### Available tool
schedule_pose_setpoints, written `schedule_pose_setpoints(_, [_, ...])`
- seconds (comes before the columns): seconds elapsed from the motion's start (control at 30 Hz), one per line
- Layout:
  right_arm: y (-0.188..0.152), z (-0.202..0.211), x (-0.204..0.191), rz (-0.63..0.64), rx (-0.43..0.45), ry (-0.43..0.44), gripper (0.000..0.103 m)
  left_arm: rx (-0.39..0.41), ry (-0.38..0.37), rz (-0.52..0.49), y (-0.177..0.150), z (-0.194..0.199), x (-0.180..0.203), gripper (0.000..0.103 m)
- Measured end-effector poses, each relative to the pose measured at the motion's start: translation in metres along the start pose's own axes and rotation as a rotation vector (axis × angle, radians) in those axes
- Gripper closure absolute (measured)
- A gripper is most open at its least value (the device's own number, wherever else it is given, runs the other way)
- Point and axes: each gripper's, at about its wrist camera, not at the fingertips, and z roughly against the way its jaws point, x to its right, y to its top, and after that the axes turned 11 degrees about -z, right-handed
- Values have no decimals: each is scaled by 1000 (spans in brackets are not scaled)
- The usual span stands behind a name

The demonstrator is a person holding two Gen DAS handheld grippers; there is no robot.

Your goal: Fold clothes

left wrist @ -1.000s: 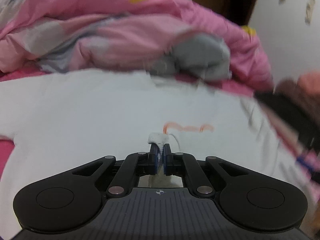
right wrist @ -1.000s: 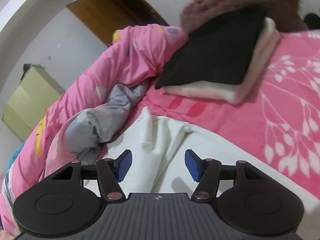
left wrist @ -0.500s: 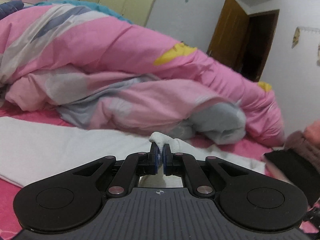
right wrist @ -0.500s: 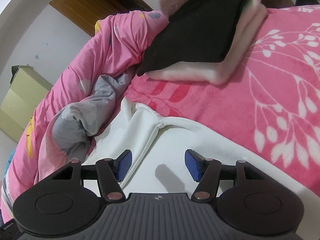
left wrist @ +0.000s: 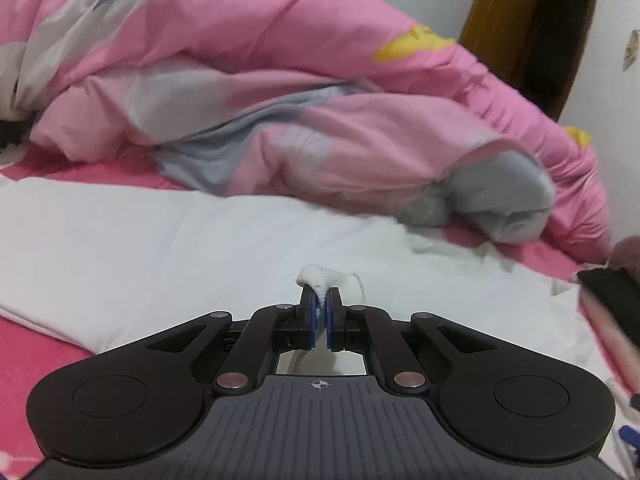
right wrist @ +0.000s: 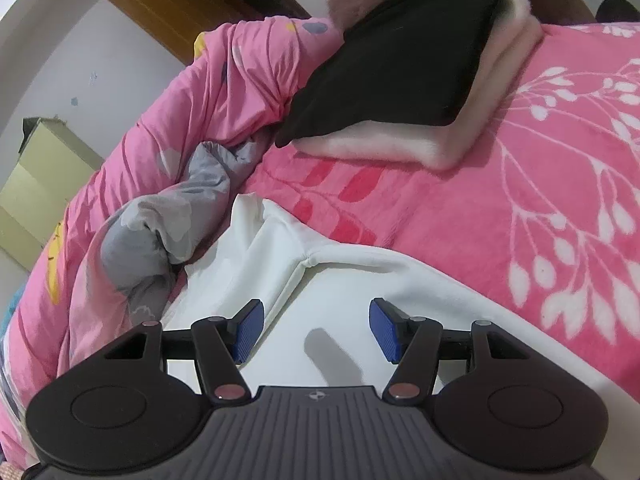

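Observation:
A white garment [left wrist: 160,248] lies spread on the pink bed. My left gripper [left wrist: 320,300] is shut on a pinched fold of this white garment, which pokes up between the blue pads. In the right wrist view the same white garment [right wrist: 360,280] lies flat with a sleeve folded near its seam. My right gripper [right wrist: 316,328] is open and empty, hovering just above the white cloth, its blue pads [right wrist: 248,330] spread wide.
A bunched pink and grey duvet [left wrist: 280,100] lies behind the garment, also in the right wrist view [right wrist: 160,184]. A folded stack, black on white [right wrist: 408,72], sits on the pink flowered blanket [right wrist: 540,220]. A brown door [left wrist: 520,28] stands at the back.
My left gripper has kept its hold on the white fold and swung from facing down at the garment to looking across it toward the duvet. My right gripper has moved slightly forward, still open.

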Motion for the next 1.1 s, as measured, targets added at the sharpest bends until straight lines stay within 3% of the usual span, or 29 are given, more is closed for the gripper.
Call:
schedule_pose_setpoints(0.23, [0, 0, 0, 11, -3, -2, 42, 10, 0, -17, 18, -11, -4, 100])
schedule_pose_setpoints(0.43, [-1, -2, -1, 23, -4, -7, 41, -91, 80, -87, 8, -48, -8, 100])
schedule_pose_setpoints(0.53, [-2, -2, -2, 30, -6, -10, 41, -114, 69, -83, 1, -55, -14, 99])
schedule_pose_setpoints(0.77, [-1, -3, -1, 33, -10, -7, 41, -56, 83, -2, -4, -10, -44, 92])
schedule_pose_setpoints(0.83, [-1, -3, -2, 36, -10, -7, 41, -69, 60, 15, -9, -2, -50, 87])
schedule_pose_setpoints(0.9, [-1, -3, -2, 37, -9, -8, 41, -89, 29, 27, -14, 4, -53, 61])
schedule_pose_setpoints(0.97, [-2, -2, -2, 34, -8, -8, 41, -95, 10, 14, -16, 3, -50, 41])
schedule_pose_setpoints(1.1, [-2, -1, -2, 31, -1, -6, 41, -90, -11, -46, -17, -6, -34, 38])
